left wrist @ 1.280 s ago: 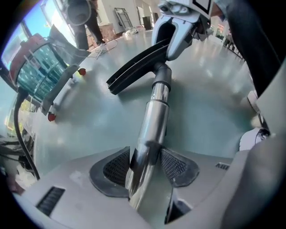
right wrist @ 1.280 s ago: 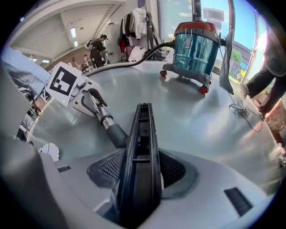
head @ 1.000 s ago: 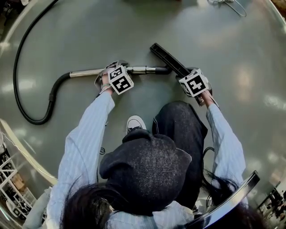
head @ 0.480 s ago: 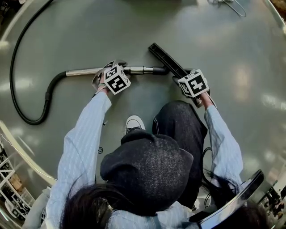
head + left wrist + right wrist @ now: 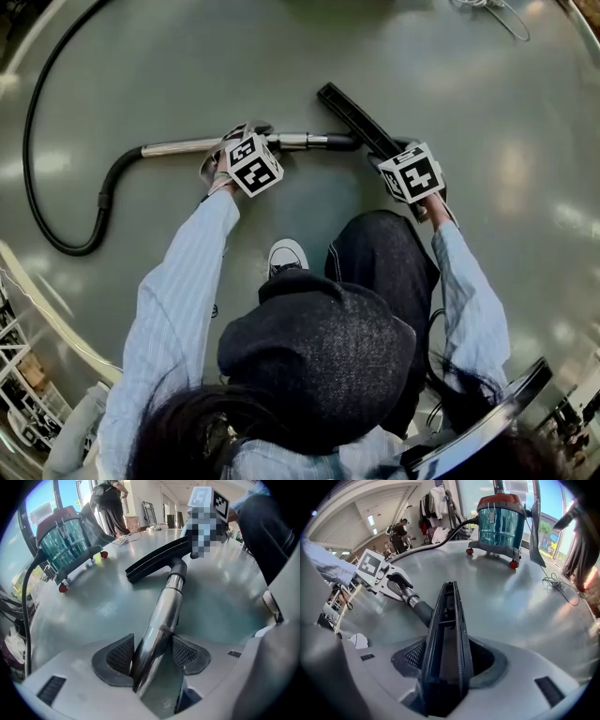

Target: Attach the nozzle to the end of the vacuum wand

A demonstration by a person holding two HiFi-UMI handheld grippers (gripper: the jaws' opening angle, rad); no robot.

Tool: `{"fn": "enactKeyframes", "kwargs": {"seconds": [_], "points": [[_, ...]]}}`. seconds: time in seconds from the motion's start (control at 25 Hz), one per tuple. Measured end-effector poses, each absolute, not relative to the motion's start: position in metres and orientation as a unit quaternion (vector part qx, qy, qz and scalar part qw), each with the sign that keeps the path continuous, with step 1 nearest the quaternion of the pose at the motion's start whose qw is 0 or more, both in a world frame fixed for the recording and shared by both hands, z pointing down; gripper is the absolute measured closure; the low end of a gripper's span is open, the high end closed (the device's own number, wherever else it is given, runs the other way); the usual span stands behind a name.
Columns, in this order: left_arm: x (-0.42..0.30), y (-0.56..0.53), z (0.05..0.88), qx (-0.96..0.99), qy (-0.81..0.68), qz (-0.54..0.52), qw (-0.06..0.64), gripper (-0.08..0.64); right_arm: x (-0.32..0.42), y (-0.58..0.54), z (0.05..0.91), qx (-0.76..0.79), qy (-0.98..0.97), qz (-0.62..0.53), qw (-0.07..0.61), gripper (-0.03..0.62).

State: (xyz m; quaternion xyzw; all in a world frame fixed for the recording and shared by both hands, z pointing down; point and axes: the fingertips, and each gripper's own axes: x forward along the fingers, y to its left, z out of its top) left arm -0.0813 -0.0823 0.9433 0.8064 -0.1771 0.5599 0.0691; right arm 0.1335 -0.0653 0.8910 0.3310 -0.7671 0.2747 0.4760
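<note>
My left tongs (image 5: pixel 151 654) have just been easing open, and the wand (image 5: pixel 169 597) lies loose between them on the glossy grey floor (image 5: pixel 450 75). My right tongs (image 5: pixel 446 658) are clamped on the nozzle (image 5: pixel 447 616), which is joined to the wand's end. A teal vacuum (image 5: pixel 499 520) stands by bright windows, and a black hose (image 5: pixel 111 183) curls across the floor.

Under you lies a glossy grey floor (image 5: pixel 525 141); far off to your right, tall windows (image 5: pixel 551 527) let bright daylight in.
</note>
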Motion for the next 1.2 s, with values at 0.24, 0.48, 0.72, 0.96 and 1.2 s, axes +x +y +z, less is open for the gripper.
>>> {"fn": "enactKeyframes", "kwargs": {"seconds": [0.24,0.48,0.72,0.96,1.2], "points": [[-0.082,-0.077,0.94,0.811,-0.196,0.549,0.052,0.332,0.139,-0.056,0.892,0.333,-0.768,0.257,0.482,0.367],[-0.087,-0.072,0.934,0.796,-0.209,0.566,0.046,0.331,0.154,-0.037,0.893,0.333,-0.771,0.296,0.456,0.362],[-0.107,-0.048,0.9,0.801,-0.227,0.552,0.048,0.331,0.162,-0.02,0.87,0.335,-0.781,0.305,0.429,0.362],[-0.112,-0.054,0.877,0.809,-0.289,0.495,0.127,0.388,0.162,-0.015,0.854,0.338,-0.778,0.286,0.446,0.362],[-0.102,-0.077,0.859,0.824,-0.326,0.449,0.119,0.544,0.161,-0.009,0.854,0.339,-0.775,0.307,0.437,0.362]]}}
